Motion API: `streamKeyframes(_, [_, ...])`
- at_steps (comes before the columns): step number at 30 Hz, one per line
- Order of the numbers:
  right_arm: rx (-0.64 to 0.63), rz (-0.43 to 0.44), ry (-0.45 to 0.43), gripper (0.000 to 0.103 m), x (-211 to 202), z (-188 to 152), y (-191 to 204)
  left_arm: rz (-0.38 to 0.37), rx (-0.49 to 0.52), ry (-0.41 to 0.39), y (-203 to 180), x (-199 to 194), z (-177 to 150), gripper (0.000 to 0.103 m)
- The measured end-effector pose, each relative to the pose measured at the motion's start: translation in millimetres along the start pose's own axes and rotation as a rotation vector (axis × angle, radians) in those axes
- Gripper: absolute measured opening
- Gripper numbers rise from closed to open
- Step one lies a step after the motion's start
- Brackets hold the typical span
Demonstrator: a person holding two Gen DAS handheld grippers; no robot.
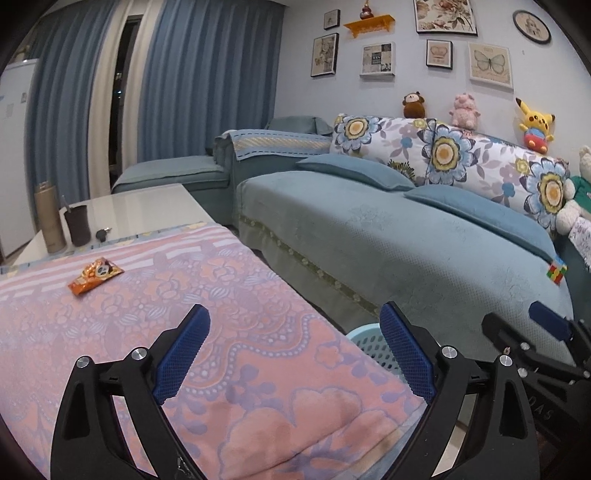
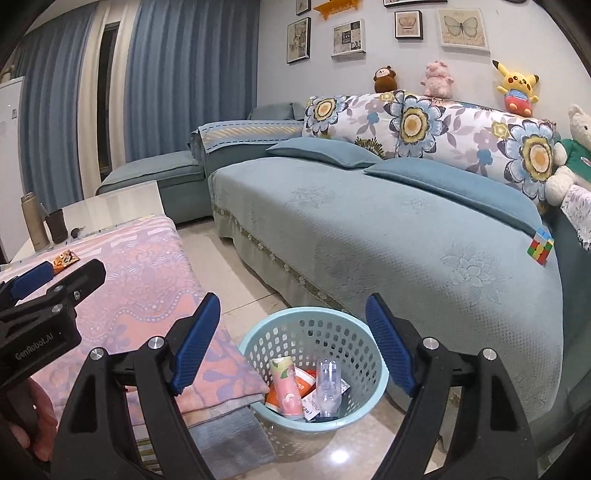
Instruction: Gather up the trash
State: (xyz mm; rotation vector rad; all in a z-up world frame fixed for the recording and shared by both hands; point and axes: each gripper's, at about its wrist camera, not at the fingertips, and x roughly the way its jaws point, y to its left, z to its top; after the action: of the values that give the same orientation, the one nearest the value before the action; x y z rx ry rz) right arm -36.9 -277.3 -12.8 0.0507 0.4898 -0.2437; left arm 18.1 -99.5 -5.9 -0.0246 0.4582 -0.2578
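Basket's [image 2: 258, 343] contents — right view only.

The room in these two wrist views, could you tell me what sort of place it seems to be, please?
Most likely a home living room: a blue sectional sofa with plush toys along its back, framed pictures on the wall, and floor-length curtains.

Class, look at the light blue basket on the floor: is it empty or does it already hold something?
Not empty. The basket holds a pink can, a clear plastic bottle and some wrappers.
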Motion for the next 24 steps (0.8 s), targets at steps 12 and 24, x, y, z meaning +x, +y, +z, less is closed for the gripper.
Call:
streamKeyframes(12, [-0.002, -0.001, -0.004, 0.077, 0.3, 0.8, 1.2, -0.004, 0.009, -0.001, -4.6, -1.7, -0.6, 0.090])
streamKeyframes(24, [-0.003, -0.005, -0.015, 0.077, -0.4, 2.3, 2.4, -0.007, 0.001, 0.008, -1.2, -1.0, 1.0, 0.090])
